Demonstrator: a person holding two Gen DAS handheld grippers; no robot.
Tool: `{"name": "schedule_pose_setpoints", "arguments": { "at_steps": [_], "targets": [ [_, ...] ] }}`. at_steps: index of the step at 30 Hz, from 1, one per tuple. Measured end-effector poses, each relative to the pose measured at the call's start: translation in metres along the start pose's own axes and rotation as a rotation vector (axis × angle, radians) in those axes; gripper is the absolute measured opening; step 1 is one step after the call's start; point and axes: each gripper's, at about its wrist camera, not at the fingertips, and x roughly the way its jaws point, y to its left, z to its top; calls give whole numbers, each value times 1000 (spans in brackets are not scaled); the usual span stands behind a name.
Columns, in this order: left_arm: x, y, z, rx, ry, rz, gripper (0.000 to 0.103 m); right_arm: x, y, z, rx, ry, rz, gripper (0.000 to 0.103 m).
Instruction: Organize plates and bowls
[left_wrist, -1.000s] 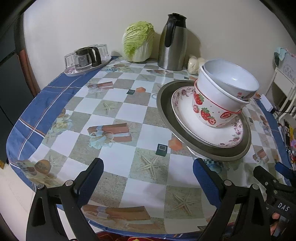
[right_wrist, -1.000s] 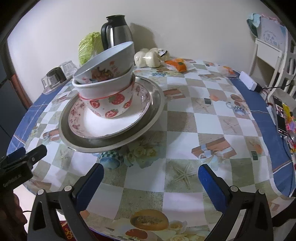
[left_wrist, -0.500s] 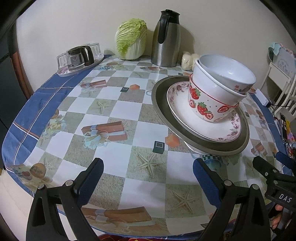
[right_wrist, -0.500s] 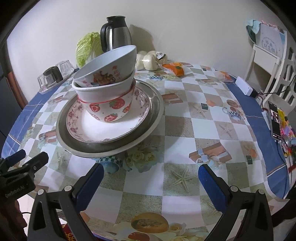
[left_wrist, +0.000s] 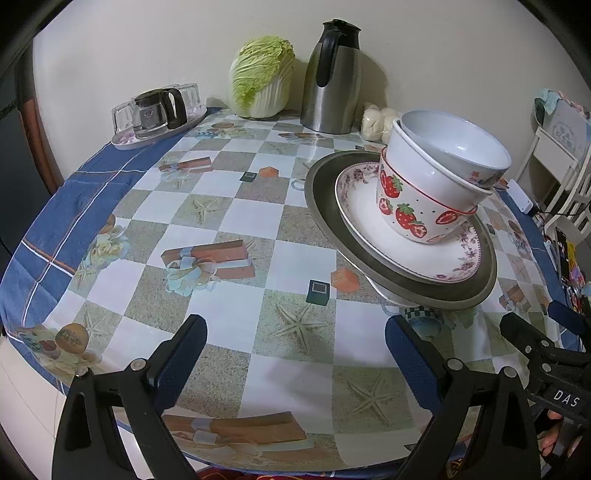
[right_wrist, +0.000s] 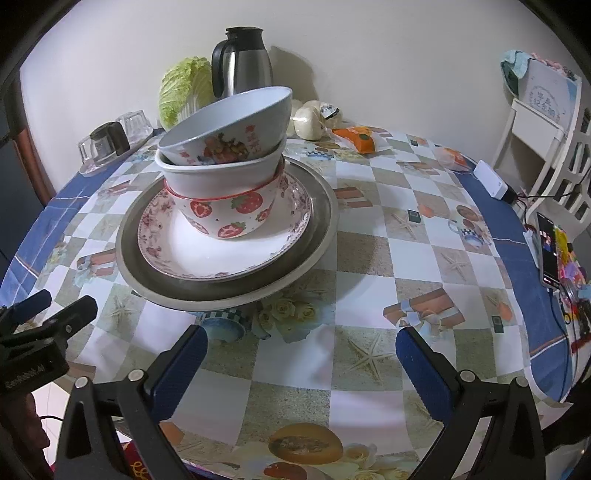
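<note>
over the near table (left_wrist: 229, 310) edge, left claw (left_wrist: 295, 354) and right claw (right_wrist: 301, 358) hover, both spread apart.

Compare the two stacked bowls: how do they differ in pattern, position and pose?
The white bowl with red strawberries sits directly on the floral-rimmed plate; the pale grey bowl with a fruit picture is nested inside it, on top. The strawberry bowl stands roughly level, while the grey bowl is tilted, its rim higher toward the steel thermos jug. Both are round, deep and appear empty as far as visible.
</note>
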Motion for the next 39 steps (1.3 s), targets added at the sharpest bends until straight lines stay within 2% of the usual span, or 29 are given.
{"name": "schedule_pose_setpoints", "arguments": {
  "at_steps": [19, 39],
  "targets": [
    [-5, -8, 1, 35, -18, 54, 97, -3, -10, 1, 36, -3, 21, 103],
    [-7, -12, 1, 54, -24, 74, 97, -3, -10, 1, 33, -4, 27, 103]
  ]
}}
